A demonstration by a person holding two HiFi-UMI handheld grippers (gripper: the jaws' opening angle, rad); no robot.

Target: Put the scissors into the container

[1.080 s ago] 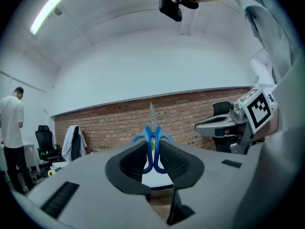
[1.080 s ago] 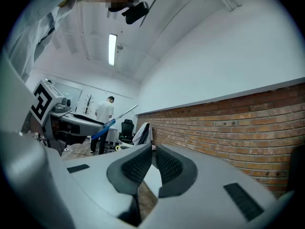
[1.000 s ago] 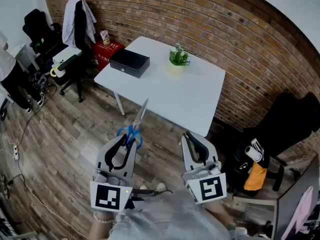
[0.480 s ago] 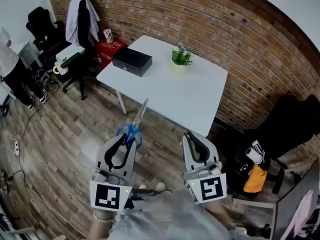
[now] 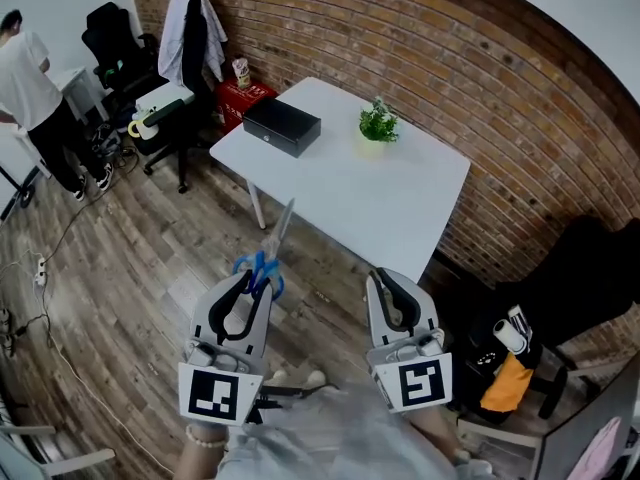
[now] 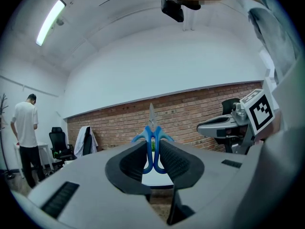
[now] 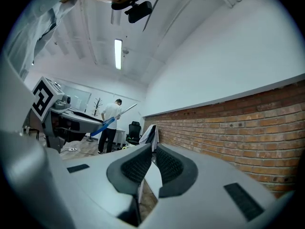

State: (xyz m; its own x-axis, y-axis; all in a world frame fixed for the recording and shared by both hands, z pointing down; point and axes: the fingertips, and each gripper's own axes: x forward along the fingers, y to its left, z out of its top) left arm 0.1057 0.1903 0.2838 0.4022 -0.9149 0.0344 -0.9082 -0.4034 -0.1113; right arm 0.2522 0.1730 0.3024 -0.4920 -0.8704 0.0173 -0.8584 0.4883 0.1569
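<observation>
Scissors (image 5: 270,248) tight in left gripper (image 5: 254,280), right gripper (image 5: 379,280) jaws together, both short of table (image 5: 400,208) edge.

Blue-handled scissors (image 5: 275,236), blades closed, are clamped in the left gripper (image 5: 258,280); the black container (image 5: 281,126) is set near the table's (image 5: 380,193) left corner.

Grey left gripper (image 5: 258,279), right gripper (image 5: 375,273); black-and-white marker cubes (image 5: 213,393)

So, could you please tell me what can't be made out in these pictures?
The container: head view, too small to tell whether it is open or lidded.
The scissors: left gripper view, lower handles hidden by the jaws of the left gripper, shut on them.
The table: left gripper view, mostly hidden behind those jaws.
</observation>
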